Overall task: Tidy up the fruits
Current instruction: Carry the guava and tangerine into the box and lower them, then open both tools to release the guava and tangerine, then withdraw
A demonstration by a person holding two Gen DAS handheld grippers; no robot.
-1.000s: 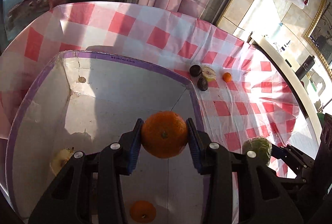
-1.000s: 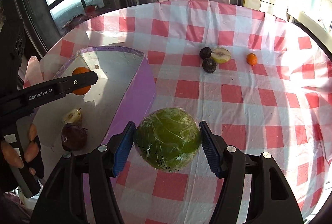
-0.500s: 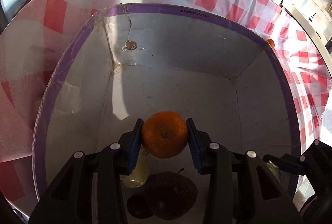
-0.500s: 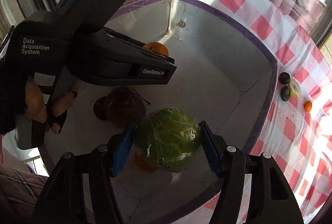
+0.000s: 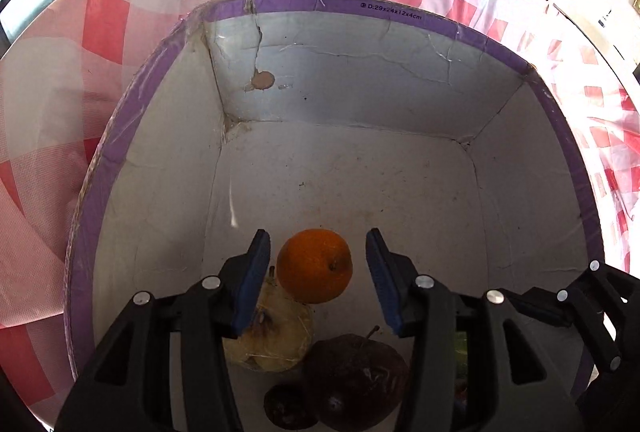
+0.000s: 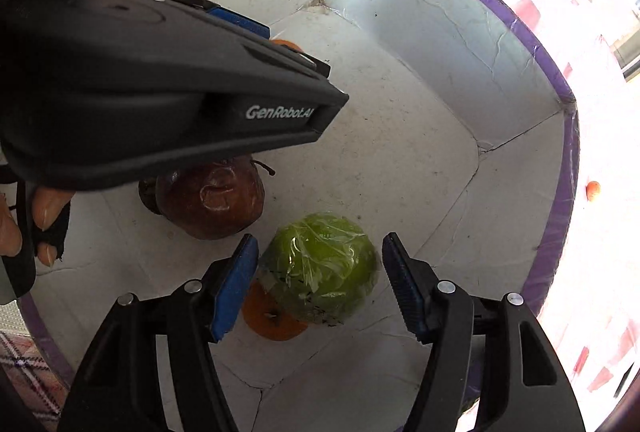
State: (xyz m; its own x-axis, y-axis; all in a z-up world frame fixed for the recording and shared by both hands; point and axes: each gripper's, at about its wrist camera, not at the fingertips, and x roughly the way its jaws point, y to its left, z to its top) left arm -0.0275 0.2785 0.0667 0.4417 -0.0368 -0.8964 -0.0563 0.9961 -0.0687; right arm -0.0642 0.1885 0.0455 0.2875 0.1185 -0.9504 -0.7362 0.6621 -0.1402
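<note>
My left gripper (image 5: pixel 318 236) is down inside the purple-rimmed white box (image 5: pixel 360 5). Its jaws are opening, and the orange (image 5: pixel 315 266) lies loose between the pads, touching neither. My right gripper (image 6: pixel 320 239) is in the same box with its jaws opening. The plastic-wrapped green fruit (image 6: pixel 320 268) sits between the blue pads with a slim gap on each side. It rests on the box floor against another orange (image 6: pixel 272 320). A dark red apple (image 6: pixel 212 199) lies just to the left of it.
A yellowish fruit (image 5: pixel 276 336) and a small dark fruit (image 5: pixel 286 408) lie near the apple (image 5: pixel 356 376). The left tool's black housing (image 6: pixel 160 91) and a person's fingers (image 6: pixel 44 207) fill the upper left. A small orange (image 6: pixel 593 189) sits on the checked cloth (image 5: pixel 120 23).
Both grippers came over the box and sank into it. The left jaws spread and let go of the orange. The right jaws eased off the green fruit, which now lies on the floor.
</note>
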